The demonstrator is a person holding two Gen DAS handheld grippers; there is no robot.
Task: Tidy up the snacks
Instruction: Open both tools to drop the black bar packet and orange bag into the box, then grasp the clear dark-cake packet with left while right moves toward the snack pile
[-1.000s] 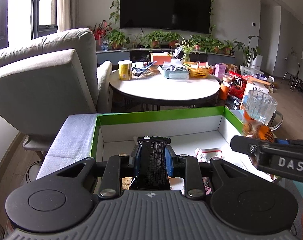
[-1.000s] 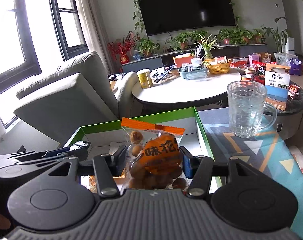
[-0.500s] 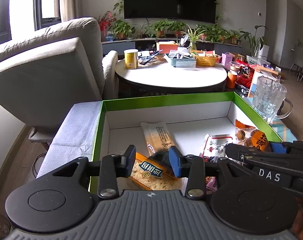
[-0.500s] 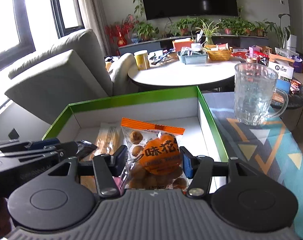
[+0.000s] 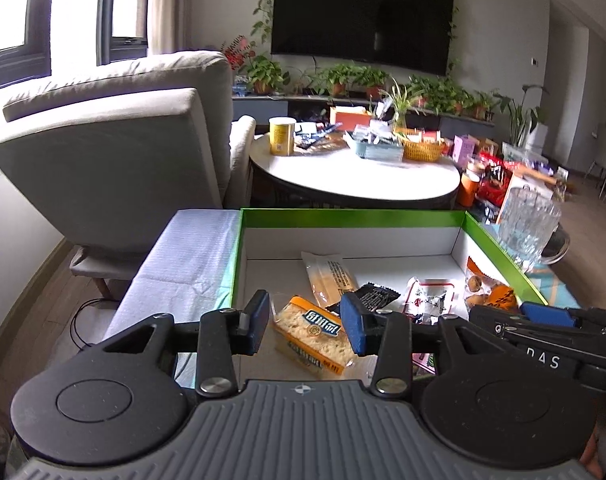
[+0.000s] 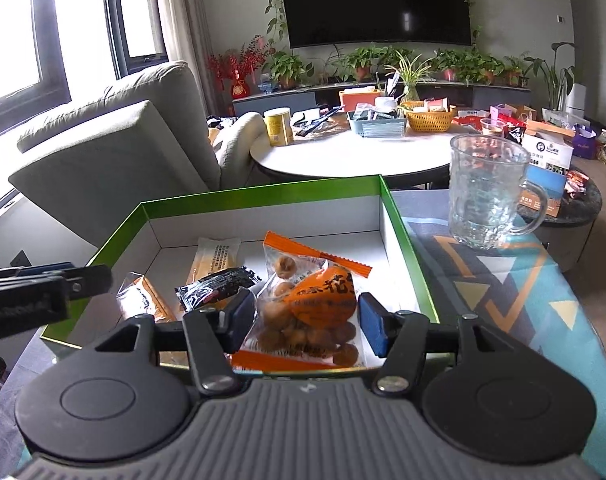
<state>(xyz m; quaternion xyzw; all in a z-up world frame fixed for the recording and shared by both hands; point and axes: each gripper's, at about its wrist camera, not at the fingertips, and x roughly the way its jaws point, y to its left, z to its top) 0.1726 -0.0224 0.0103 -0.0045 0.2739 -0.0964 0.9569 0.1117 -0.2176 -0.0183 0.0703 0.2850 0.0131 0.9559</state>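
Observation:
A green-rimmed white box point(image 5: 351, 218) point(image 6: 263, 194) holds several snacks. My left gripper point(image 5: 305, 326) is open and empty above an orange cracker pack point(image 5: 315, 336). A black snack packet point(image 5: 373, 296) point(image 6: 219, 286) lies in the box beside a pale long wrapper point(image 5: 329, 274) point(image 6: 215, 258) and a red-and-white packet point(image 5: 431, 298). My right gripper point(image 6: 303, 320) is open, its blue pads either side of the orange nut bag point(image 6: 315, 308), which rests in the box's right front corner. That bag also shows in the left wrist view point(image 5: 489, 292).
A glass mug point(image 6: 487, 192) point(image 5: 529, 226) stands on the patterned cloth point(image 6: 515, 280) right of the box. A grey armchair point(image 5: 119, 148) is at the left. A round white table point(image 5: 355, 176) with a yellow tin and baskets stands behind the box.
My left gripper opened and let the black packet drop into the box, then drew back. My right gripper lowered the nut bag into the box and opened.

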